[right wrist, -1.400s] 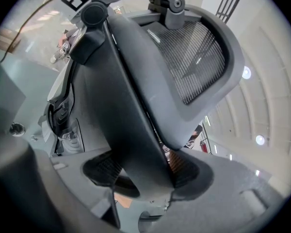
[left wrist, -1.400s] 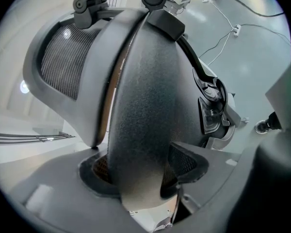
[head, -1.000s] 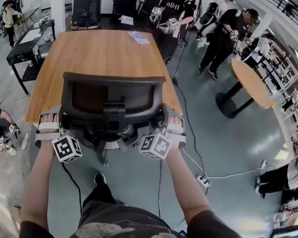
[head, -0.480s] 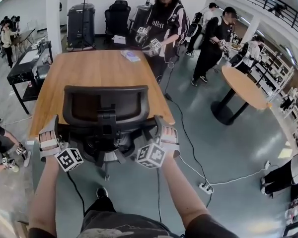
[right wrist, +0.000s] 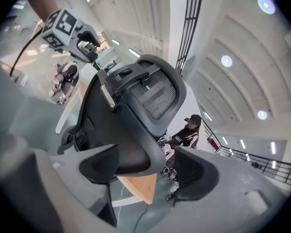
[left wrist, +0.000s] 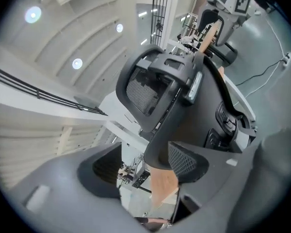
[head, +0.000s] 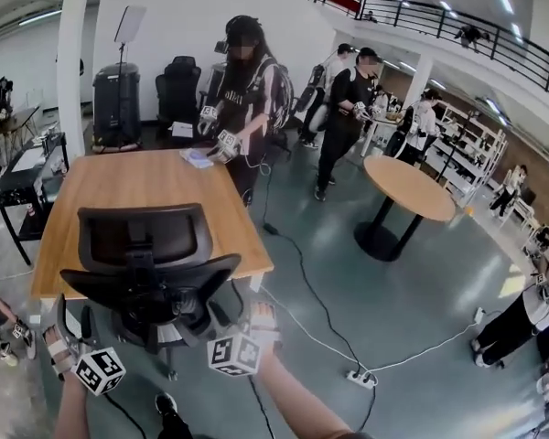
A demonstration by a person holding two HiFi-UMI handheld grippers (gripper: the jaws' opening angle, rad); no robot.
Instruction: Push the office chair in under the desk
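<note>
The left tongs [left wrist: 146, 164] are seen released, their jaws just narrowed. An armrest [left wrist: 157, 147] of the office chair [head: 156, 245] is framed between them, close to one pad and clear of the other. The right tongs [right wrist: 148, 170], just widened, are likewise released around the other armrest [right wrist: 131, 154]. Beyond both tongs, the chair's backrest is set at the near edge of the wooden bench [head: 156, 181].

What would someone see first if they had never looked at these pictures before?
The big black office chair, low in the middle of the head view, standing at the near edge of a long wooden desk. Next, a person in black at the desk's far corner, and a round wooden table off to the right.
</note>
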